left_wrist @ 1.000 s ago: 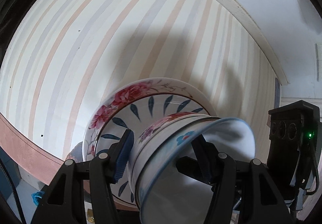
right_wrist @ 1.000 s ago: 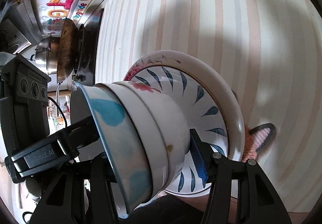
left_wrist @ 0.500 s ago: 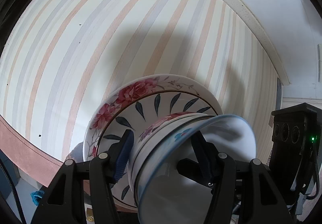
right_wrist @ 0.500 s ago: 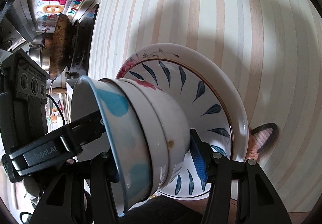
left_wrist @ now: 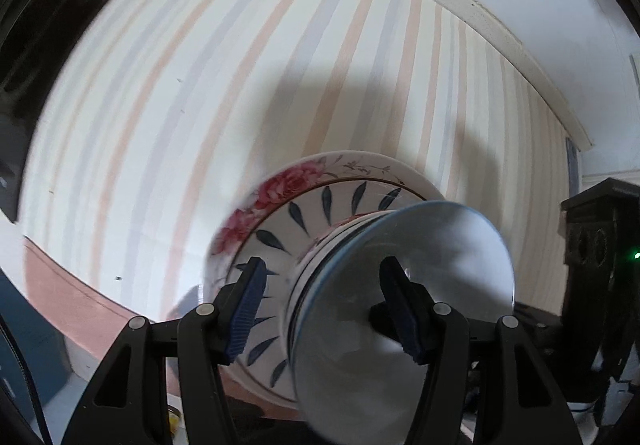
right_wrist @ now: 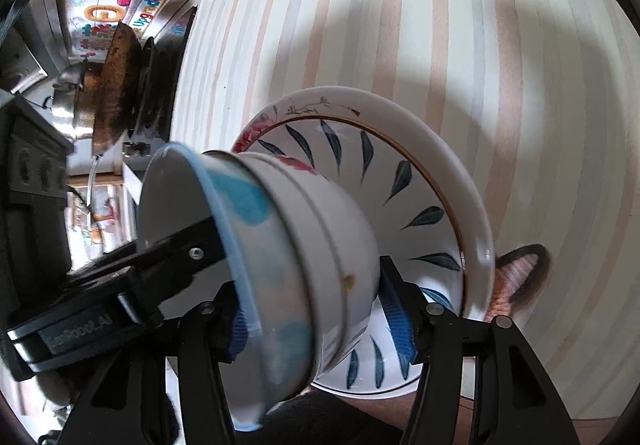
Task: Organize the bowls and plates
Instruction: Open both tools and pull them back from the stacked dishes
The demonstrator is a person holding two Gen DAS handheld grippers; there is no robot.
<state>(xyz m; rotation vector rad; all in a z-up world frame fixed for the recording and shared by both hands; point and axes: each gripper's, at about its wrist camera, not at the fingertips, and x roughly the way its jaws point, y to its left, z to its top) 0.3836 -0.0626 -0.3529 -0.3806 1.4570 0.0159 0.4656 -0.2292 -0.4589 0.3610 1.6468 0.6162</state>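
Grippers at the nested bowls. Your left gripper (left_wrist: 322, 299) straddles the wall of the stack. Its inner pad sits inside the blue-rimmed white ceramic bowl (left_wrist: 420, 253), at 3 o'clock from the wall. The outer pad, at 9 o'clock, stands clear of the outside with plate showing in the gap, so the jaws are spread and pinch nothing. Your right gripper (right_wrist: 316, 321) brackets the same stack, one pad just beside the foot at 3 o'clock and the other half hidden behind the rim at 9 o'clock. Its jaws have just been opening with the bowls between them. Whether the pads press on the china cannot be told from this view.

Outward, the blue-rimmed bowl nests in the white rose-printed ceramic bowls (right_wrist: 332, 229). These appear to rest in the centre of the white round plate with dark blue leaf marks (right_wrist: 400, 181). That plate lies on the larger white plate with a red rose rim (right_wrist: 452, 173), and both lie on the cream tablecloth with pink and grey stripes (left_wrist: 200, 85).

Half a second ago the outer left pad lay close against the bowl wall; now it has drawn off, and the left view is blurred. Read this as release under way, with the bowls set on the plates and this stacking step nearly done. Lift the inner finger straight out, or it may hook the rim and tip the stack.
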